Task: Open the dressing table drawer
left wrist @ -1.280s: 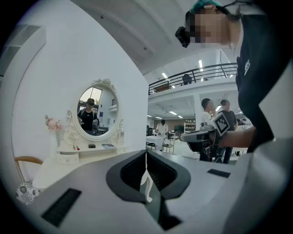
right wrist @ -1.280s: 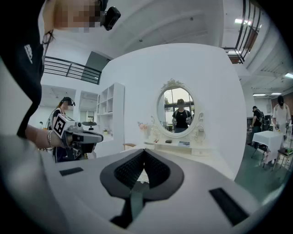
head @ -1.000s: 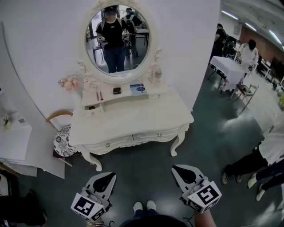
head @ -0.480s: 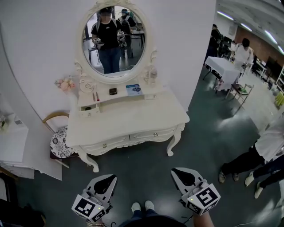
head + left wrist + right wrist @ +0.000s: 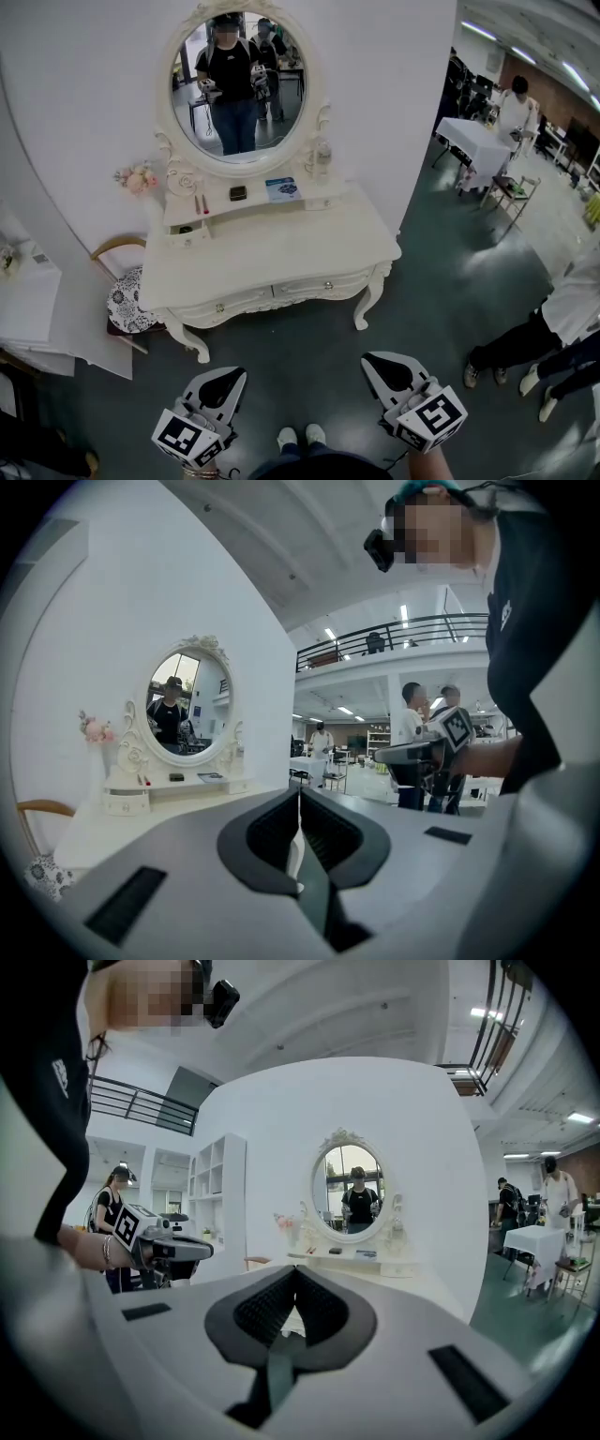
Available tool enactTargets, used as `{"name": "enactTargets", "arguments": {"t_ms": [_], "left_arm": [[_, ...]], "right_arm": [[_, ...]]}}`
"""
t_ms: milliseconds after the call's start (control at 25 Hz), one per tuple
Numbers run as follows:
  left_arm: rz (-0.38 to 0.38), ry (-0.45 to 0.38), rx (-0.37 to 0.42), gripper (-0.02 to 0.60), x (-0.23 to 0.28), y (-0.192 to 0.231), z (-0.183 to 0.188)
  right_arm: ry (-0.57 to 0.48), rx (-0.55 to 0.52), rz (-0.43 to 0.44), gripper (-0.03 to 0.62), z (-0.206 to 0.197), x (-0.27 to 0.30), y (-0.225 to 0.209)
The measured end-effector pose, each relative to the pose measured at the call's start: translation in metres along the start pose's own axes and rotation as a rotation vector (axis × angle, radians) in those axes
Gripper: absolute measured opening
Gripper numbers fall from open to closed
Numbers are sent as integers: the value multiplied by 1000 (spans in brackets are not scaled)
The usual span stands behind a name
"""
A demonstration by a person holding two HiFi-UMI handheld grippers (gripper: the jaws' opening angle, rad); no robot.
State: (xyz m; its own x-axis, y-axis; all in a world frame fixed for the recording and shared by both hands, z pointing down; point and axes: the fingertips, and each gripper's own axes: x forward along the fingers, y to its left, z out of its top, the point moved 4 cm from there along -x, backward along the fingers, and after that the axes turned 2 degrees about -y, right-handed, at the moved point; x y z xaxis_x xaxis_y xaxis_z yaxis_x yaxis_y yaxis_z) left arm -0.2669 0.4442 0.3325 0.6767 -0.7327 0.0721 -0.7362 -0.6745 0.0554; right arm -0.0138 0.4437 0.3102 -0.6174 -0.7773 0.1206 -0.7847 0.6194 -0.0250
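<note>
Against the white wall [image 5: 84,94], well ahead of both tools, stands the pale counter [image 5: 272,248] with its oval mirror [image 5: 239,84]. Two drawers sit side by side under its front edge, the left drawer [image 5: 234,302] and the right drawer [image 5: 323,284], both flush and unopened. Each seems to carry a small knob [image 5: 327,285], though at this range it is only a speck. The left tool [image 5: 225,377] and the right tool [image 5: 382,366] hang low over the floor [image 5: 300,356] near the person's shoes [image 5: 302,435]. Both point toward the counter, and both have their jaws pressed together on nothing.

By the look of it, the reach has not yet begun. The main hazard is arriving with the jaws closed, so that they bump the drawer front rather than take the knob. A tiny round knob could also slip from the pads if caught off-centre. A pull slanted to one side may bind the drawer or drag the light counter, rattling the small items [image 5: 246,192] on its raised shelf [image 5: 309,202]. The chair [image 5: 127,295] crowds the left end.
</note>
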Motion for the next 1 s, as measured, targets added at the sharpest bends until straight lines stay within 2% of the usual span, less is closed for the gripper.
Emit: {"name": "enactTargets", "arguments": {"t_ms": [400,600,1000], "left_arm": [[4,6,-6,21,25,-23,-8],[-1,14,-18,21,32,-36,-13],[-2,28,-9,21,34,-48,-13]], "right_arm": [[-15,-9,30,18,-12,-7,-26],[43,-7,19,19,-26,-23,-36],[55,9,34,20,-33,-29,-38]]}}
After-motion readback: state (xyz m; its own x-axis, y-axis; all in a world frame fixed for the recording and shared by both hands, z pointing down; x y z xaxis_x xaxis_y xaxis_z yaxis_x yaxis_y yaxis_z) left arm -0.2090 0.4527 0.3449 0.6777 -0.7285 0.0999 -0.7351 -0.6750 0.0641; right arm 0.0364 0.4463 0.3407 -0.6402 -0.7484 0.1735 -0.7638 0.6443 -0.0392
